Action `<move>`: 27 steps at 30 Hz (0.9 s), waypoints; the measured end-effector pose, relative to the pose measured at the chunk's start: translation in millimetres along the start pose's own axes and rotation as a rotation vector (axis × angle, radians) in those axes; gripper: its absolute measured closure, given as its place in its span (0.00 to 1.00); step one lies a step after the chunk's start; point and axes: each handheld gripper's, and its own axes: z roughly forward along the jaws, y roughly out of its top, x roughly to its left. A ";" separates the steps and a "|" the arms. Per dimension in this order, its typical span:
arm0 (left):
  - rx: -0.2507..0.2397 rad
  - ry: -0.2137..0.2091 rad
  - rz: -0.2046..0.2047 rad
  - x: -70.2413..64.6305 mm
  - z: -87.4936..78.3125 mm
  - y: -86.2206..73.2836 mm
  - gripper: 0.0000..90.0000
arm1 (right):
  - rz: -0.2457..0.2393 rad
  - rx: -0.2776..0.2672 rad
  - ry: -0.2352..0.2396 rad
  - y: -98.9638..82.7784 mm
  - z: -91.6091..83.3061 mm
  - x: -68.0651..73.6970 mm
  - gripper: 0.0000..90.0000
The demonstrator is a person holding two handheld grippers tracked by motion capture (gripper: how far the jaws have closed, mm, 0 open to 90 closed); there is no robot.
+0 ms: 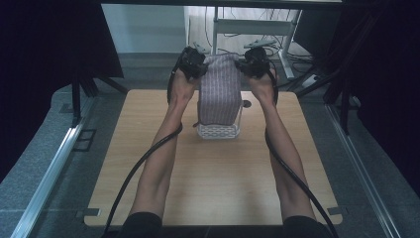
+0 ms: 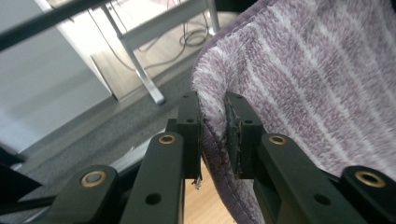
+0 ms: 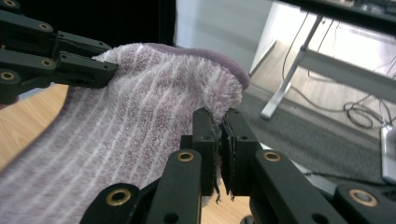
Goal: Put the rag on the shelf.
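A purple-and-white striped towel [image 1: 219, 89] hangs spread between both grippers above the far part of the wooden table [image 1: 213, 183]. My left gripper [image 1: 193, 63] is shut on the towel's upper left corner [image 2: 212, 122]. My right gripper [image 1: 253, 62] is shut on the upper right corner [image 3: 218, 122]. The towel's lower end drops toward a white perforated basket [image 1: 218, 131] standing on the table; the towel hides most of the basket. In the right gripper view the left gripper [image 3: 100, 70] pinches the towel's far corner.
Beyond the table's far edge stands a metal-framed desk [image 1: 257, 27] with cables on the floor. Dark curtains and stands flank both sides. A small dark hole [image 1: 246, 103] marks the tabletop beside the basket. Bare forearms stretch across the table's middle.
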 end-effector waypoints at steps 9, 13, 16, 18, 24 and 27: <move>0.158 -0.059 -0.024 -7.3 21.6 -22.9 0.84 | 0.001 0.116 0.021 -27.7 25.1 2.0 0.93; 0.231 -0.103 -0.050 -7.5 30.4 -33.0 0.80 | 0.014 0.159 0.033 -36.6 34.0 5.0 0.92; 0.265 -0.109 -0.074 -5.1 32.7 -38.8 0.68 | 0.027 0.184 0.038 -42.3 38.3 4.9 0.85; 0.247 -0.116 -0.102 -1.7 29.5 -41.0 0.63 | 0.037 0.181 0.036 -45.4 38.1 3.4 0.83; 0.149 -0.155 -0.154 6.9 9.9 -40.5 0.51 | 0.066 0.165 0.051 -50.8 30.2 -1.8 0.71; 0.109 -0.198 -0.181 6.7 1.0 -38.9 0.45 | 0.085 0.155 0.074 -51.5 26.1 -2.6 0.64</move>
